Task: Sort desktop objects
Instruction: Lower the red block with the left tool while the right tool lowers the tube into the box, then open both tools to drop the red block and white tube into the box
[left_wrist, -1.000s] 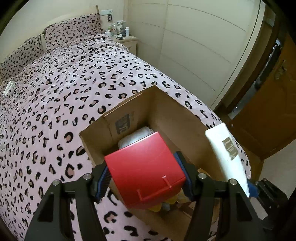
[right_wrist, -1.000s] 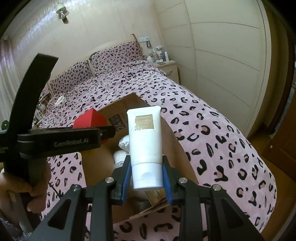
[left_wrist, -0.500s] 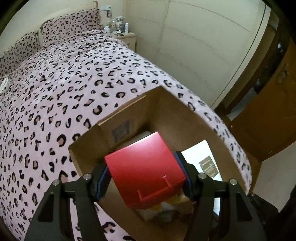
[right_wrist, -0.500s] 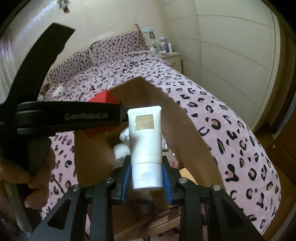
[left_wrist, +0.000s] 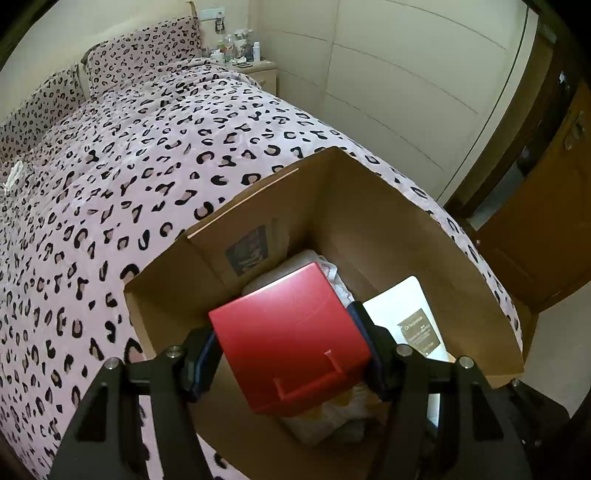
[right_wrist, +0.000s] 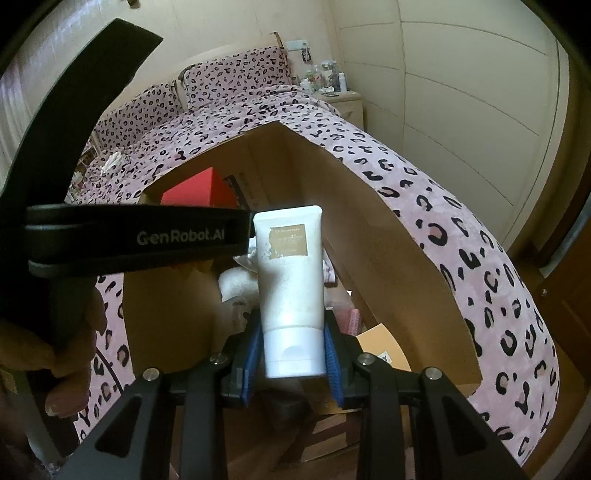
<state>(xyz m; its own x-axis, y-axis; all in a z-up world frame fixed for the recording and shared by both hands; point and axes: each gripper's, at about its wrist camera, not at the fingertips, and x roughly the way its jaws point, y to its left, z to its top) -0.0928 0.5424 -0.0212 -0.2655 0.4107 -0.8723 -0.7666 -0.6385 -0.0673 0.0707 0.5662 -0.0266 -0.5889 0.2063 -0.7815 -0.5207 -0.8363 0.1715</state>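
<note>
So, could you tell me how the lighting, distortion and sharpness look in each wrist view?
Left wrist view: even, soft light; fisheye bends the cardboard box rim; the red box is sharp. Right wrist view: dimmer, dark vignette at the corners; the white tube is bright, its label print too blurred to read; the box wall arches strongly.

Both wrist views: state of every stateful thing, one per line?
left gripper: shut on the red box
red box: gripped, tilted, over the open carton
right gripper: shut on the white tube
white tube: gripped at its cap end, cap closed, upright
cardboard box: open on the bed, partly filled
bed: made, leopard-print cover
</note>
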